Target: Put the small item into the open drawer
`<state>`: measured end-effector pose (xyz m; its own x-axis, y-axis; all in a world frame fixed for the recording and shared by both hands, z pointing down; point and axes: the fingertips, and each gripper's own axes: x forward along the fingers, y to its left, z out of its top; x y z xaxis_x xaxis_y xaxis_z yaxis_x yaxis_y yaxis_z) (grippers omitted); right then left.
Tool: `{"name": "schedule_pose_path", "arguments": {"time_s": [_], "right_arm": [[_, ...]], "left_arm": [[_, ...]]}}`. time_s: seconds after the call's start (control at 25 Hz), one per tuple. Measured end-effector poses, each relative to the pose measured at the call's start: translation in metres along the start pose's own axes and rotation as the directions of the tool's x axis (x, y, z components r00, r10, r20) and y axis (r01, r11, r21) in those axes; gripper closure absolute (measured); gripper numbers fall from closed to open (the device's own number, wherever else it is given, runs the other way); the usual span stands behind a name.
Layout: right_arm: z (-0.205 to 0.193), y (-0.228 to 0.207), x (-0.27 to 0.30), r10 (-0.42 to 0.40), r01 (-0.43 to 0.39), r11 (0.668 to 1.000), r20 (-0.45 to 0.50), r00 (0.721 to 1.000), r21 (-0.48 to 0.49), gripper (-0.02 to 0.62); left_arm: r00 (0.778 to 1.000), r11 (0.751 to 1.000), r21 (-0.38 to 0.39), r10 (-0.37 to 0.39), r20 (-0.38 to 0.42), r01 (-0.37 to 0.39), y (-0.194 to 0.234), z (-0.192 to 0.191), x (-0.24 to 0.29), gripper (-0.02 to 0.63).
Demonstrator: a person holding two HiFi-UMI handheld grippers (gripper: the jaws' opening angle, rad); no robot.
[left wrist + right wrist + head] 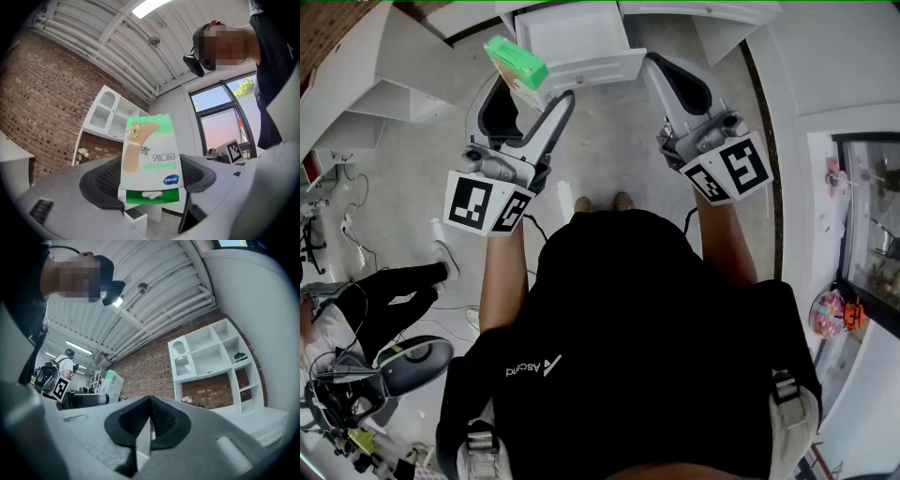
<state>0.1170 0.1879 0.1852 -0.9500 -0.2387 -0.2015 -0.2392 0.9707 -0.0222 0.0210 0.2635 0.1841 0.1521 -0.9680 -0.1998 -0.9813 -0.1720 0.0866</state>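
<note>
A small green and white bandage box (pixel 517 64) is held upright between the jaws of my left gripper (pixel 528 94), which is shut on it. In the left gripper view the box (pixel 150 157) fills the gap between the dark pads (pixel 101 180), printed face toward the camera. The open white drawer (pixel 577 42) juts out of the cabinet just to the right of the box and beyond it. My right gripper (pixel 667 77) hangs right of the drawer front, and its jaws (pixel 150 420) are pressed together with nothing between them.
White shelf units (pixel 366 94) stand to the left and a white cabinet (pixel 712 14) flanks the drawer. A glass-fronted case (pixel 872 234) is at the right. Another person's legs (pixel 398 291) and cabled gear (pixel 347 384) lie at the lower left.
</note>
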Motion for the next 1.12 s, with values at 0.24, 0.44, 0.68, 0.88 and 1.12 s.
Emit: {"name": "schedule_pose_path", "arguments": {"time_s": [0.24, 0.44, 0.68, 0.88, 1.12], "right_arm": [[-0.006, -0.007, 0.027, 0.000, -0.001, 0.999, 0.021, 1.000, 0.043, 0.597], [0.004, -0.010, -0.001, 0.010, -0.011, 0.999, 0.036, 0.999, 0.034, 0.597], [0.003, -0.039, -0.025, 0.026, -0.028, 0.999, 0.042, 0.999, 0.030, 0.596], [-0.002, -0.073, -0.034, 0.030, -0.030, 0.999, 0.035, 0.999, 0.021, 0.596], [-0.011, -0.103, -0.009, 0.028, -0.028, 0.999, 0.001, 1.000, 0.017, 0.595]], "left_arm": [[1.000, 1.000, -0.002, 0.010, -0.021, -0.010, 0.032, -0.005, 0.004, 0.252], [1.000, 1.000, 0.024, 0.016, -0.025, -0.016, 0.007, -0.004, 0.005, 0.252], [0.997, 0.998, 0.061, 0.028, -0.065, -0.024, -0.009, -0.019, 0.032, 0.252], [0.993, 0.996, 0.087, 0.042, -0.108, -0.033, -0.012, -0.037, 0.062, 0.252], [0.988, 0.994, 0.101, 0.051, -0.149, -0.036, 0.019, -0.043, 0.094, 0.252]]}}
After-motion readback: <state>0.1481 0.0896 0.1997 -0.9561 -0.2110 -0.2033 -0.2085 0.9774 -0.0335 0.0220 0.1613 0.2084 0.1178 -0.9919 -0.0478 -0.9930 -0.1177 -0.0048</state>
